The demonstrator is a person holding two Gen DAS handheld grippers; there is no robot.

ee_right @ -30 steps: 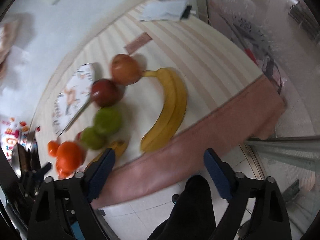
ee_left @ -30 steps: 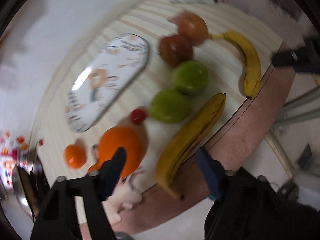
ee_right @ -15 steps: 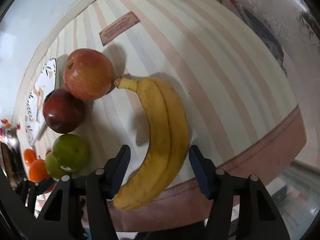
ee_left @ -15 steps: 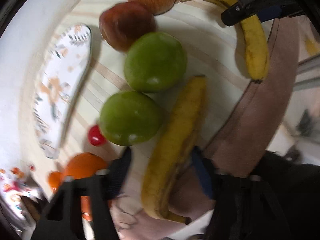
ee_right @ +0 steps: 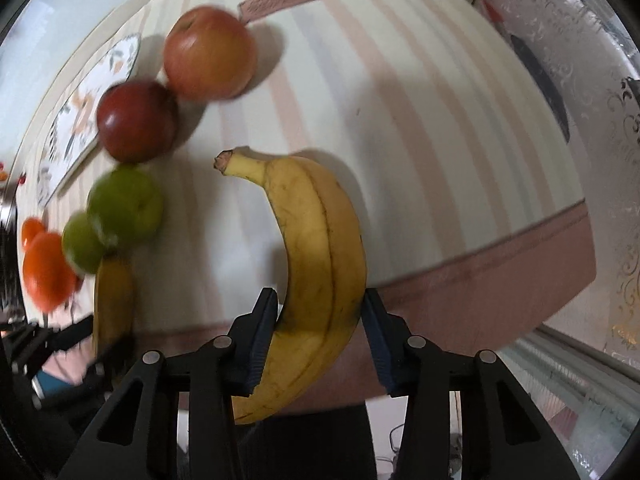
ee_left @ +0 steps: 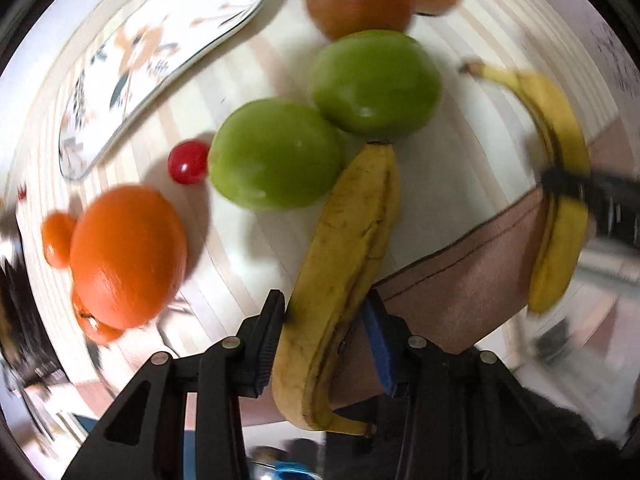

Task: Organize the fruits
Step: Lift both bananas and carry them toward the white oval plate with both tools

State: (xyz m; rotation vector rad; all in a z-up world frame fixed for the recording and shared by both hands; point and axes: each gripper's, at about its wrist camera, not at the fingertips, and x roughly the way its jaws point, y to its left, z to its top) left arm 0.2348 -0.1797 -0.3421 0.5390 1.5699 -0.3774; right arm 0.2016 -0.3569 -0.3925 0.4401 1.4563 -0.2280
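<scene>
Both grippers, left (ee_left: 326, 316) and right (ee_right: 320, 314), fingers narrowed around one banana (ee_left: 348, 264) each (ee_right: 316, 264); squeeze gently, lift level clear of the apples (ee_left: 276, 154).

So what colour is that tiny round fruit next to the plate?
The tiny round fruit is shiny red, seen best from the left wrist.

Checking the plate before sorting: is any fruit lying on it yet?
No, in the left wrist view the plate shows only its floral pattern, and the apples sit beside it.
</scene>
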